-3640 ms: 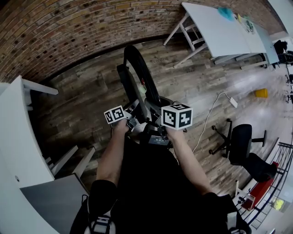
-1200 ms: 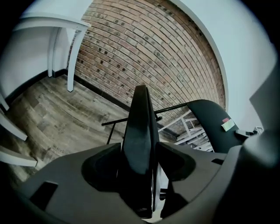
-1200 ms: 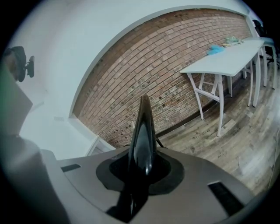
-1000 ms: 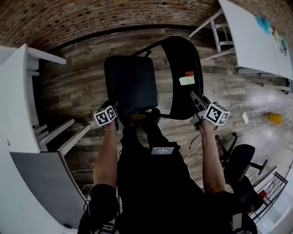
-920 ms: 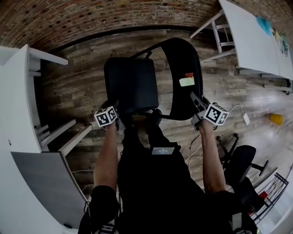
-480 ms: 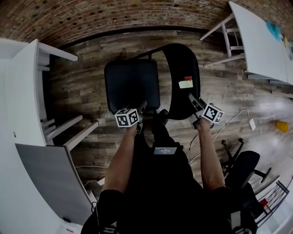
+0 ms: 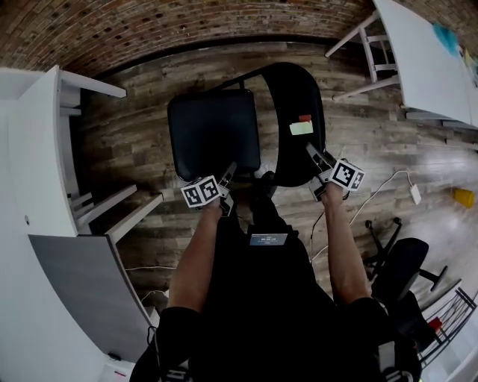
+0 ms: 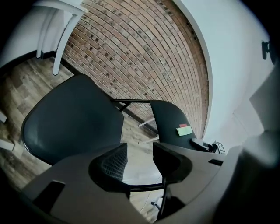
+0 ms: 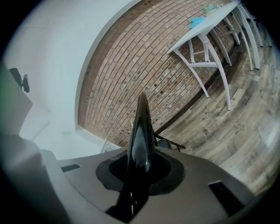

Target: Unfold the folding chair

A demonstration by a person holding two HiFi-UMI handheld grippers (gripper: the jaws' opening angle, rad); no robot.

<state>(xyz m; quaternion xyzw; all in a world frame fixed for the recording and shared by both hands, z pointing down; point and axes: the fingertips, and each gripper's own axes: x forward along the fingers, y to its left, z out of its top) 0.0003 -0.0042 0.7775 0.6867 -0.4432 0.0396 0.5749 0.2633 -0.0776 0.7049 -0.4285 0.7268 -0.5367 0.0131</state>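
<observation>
Overhead and close views, chair (image 7: 246,127) shared

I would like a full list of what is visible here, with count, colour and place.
chair: one, black, unfolded, floor centre
notes: two, green and red, on backrest
tables: at least two, white, left and upper right
office chair: one, black, lower right
cable: one, white, floor right
wall: one, brick red, top
left gripper: one, grey, at seat front; jaws apart, just been closing, nothing gripped
right gripper: one, grey, shut on backrest edge

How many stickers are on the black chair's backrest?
2: a pale green rectangular paper sticker and a smaller red sticker directly above it, on the black plastic backrest. Others may be hidden.
</observation>
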